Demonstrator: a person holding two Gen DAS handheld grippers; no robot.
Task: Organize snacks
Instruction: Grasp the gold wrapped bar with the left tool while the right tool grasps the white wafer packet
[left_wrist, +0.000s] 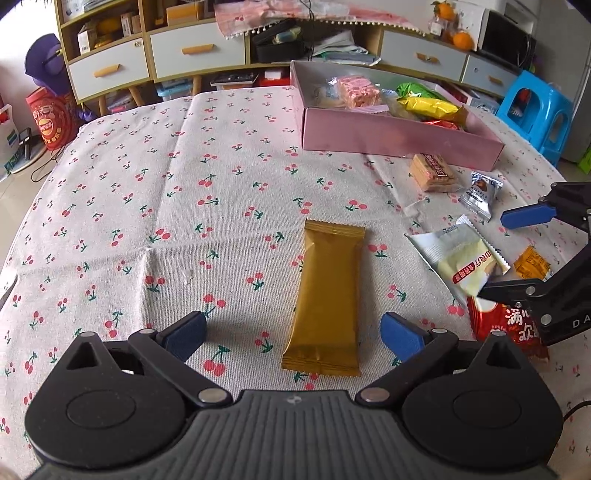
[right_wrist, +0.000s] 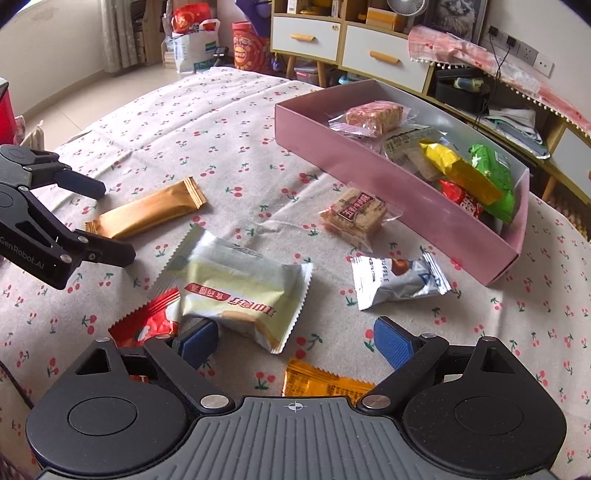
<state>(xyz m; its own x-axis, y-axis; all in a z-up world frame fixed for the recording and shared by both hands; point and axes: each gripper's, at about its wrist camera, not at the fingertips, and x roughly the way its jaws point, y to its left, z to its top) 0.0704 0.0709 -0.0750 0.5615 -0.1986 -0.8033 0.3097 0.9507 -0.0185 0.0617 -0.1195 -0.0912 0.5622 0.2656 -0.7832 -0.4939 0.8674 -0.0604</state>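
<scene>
Item: long gold foil snack bar wrapper (left_wrist: 325, 295), flat on the cherry-print tablecloth (left_wrist: 147, 184), lying lengthwise between the spread fingers of the left gripper (left_wrist: 293, 334), which held nothing. Likely light, fairly stiff along its length, with slick film; best taken across the narrow middle, clear of the crimped ends.

Item: pale yellow and silver pillow-pack pastry (right_wrist: 240, 291), lying near the right gripper (right_wrist: 295, 341), whose jaws stood apart and empty, the left pad touching or just beside the pack. Probably soft, air-puffed and crushable; a gentle pinch across the body would suit.

Destination: pink rectangular cardboard box (right_wrist: 369, 166), already holding several snacks, at the far side.

Loose nearby: silver truffle packet (right_wrist: 399, 280), clear-wrapped biscuit stack (right_wrist: 354, 216), red packet (right_wrist: 147, 321), orange sachet (right_wrist: 321, 384).
</scene>
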